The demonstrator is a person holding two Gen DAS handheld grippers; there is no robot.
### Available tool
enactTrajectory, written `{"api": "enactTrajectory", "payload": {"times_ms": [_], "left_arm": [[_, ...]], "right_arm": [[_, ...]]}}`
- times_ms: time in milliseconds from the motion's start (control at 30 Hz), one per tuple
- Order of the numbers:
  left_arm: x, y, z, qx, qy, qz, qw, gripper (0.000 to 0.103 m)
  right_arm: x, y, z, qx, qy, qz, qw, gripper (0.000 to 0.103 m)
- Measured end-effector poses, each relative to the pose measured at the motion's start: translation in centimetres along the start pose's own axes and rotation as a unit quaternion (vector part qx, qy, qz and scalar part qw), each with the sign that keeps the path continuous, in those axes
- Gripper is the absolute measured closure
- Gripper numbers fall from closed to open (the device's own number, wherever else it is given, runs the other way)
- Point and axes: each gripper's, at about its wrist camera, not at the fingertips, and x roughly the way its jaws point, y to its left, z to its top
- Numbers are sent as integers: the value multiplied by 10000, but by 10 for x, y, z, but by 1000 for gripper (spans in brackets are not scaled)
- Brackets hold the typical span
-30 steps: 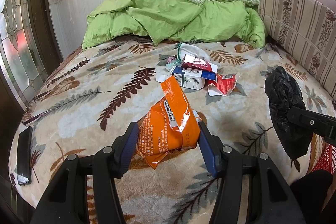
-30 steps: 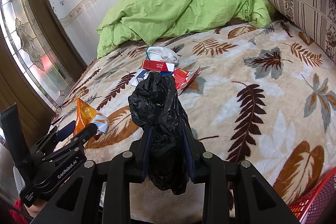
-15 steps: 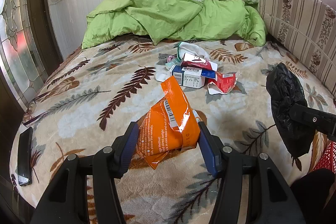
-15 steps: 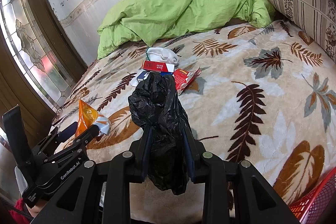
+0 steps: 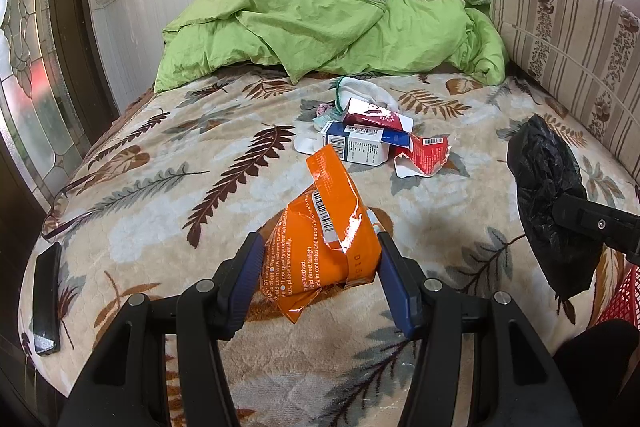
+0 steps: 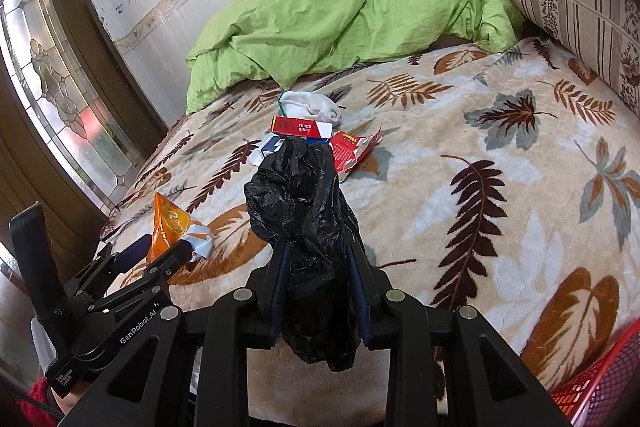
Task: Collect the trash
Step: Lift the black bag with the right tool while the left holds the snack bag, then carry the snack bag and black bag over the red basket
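A red mesh basket [image 6: 600, 375] is seen only as a corner at the lower right edge of the right wrist view; its contents cannot be made out. A crumpled black plastic bag [image 6: 304, 227] is clamped between the narrowed fingers of the right gripper [image 6: 318, 263], with its lower end hanging below the fingers; what it holds is hidden. An orange snack wrapper [image 5: 332, 239] is pinched between the blue pads of the left gripper [image 5: 320, 259], its top flap standing up above the leaf-patterned blanket [image 5: 168, 187]. Further up the bed a small pile of trash is noted: a red cigarette pack [image 6: 302, 127] on top, a blue-and-white box [image 5: 356, 143], a torn red packet [image 5: 428, 157] just beside it, and a white cloth [image 5: 364, 91] behind, partly covered. Both grippers are held near the bed's front edge, well apart from that pile. A dark flat object [image 5: 46, 303] lies at the blanket's left edge; its kind cannot be told.
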Motion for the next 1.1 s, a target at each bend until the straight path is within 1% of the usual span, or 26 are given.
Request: {"api": "enactTrajectory", "payload": {"times_ms": [333,433,567,733,800,833,1100], "left_arm": [[1,-2,0,5,8,0,10000,47],[1,-3,0,19,11,3,10000,47],[-4,-1,-1,42,41,-63,10000,47],[-17,0,-4,65,44,-182,9998,47],[-23,-5,-6,99,66,-260,9996,47],[-26,-14,-6,128,69,-289,9995,47],[-57,-42,-6,382,-18,-525,9979,47]], "right_arm": [[0,1,-1,25,-21,-2,10000,73],[0,0,-1,116,-52,1,9999,73],[-9,-2,-5,242,-70,108,9996,73],[-21,-7,-14,468,13,269,9985,73],[-29,-11,-17,567,36,322,9979,73],[-33,-13,-18,621,36,351,9974,73],[-76,-24,-20,849,-208,461,9951,73]]}}
